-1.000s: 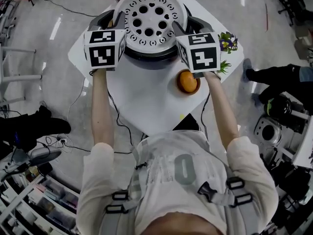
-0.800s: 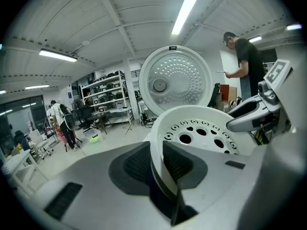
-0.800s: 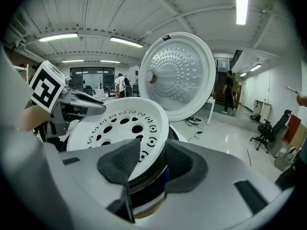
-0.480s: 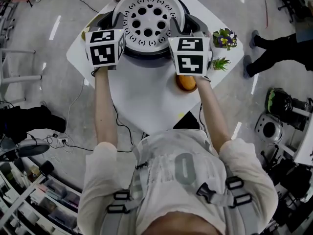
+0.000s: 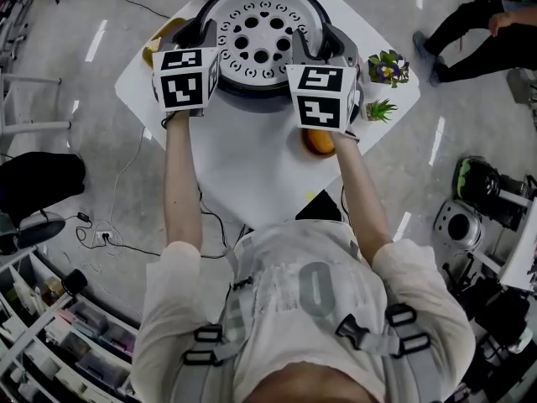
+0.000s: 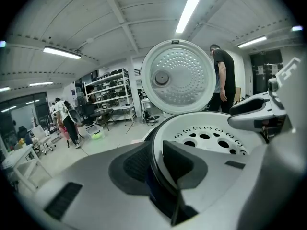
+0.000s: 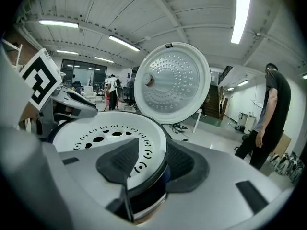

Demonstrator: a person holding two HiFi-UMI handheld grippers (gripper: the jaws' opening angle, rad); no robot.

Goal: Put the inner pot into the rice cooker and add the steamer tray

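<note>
The white perforated steamer tray [image 5: 262,32] [image 6: 211,138] [image 7: 105,133] lies in the mouth of the grey rice cooker [image 5: 252,99], whose round lid [image 6: 177,78] [image 7: 171,83] stands open behind it. My left gripper [image 5: 208,40] [image 6: 160,159] is shut on the tray's left rim, one pad inside and one outside. My right gripper [image 5: 315,44] [image 7: 148,162] straddles the right rim. Its jaws have just been opening, and white tray shows between the inner pad and the rim. A dark pot wall shows under the rim; the rest of the pot is hidden.
The cooker stands on a white table [image 5: 243,166]. An orange [image 5: 319,141] lies under my right forearm, with two small potted plants [image 5: 386,67] at the right corner and a yellow thing [image 5: 155,49] at the left. A person [image 6: 223,80] [image 7: 268,119] stands beyond the table.
My right gripper has swung left and now covers more of the orange. The left gripper has kept its place on the rim. The bystander's legs have moved toward the upper right.
</note>
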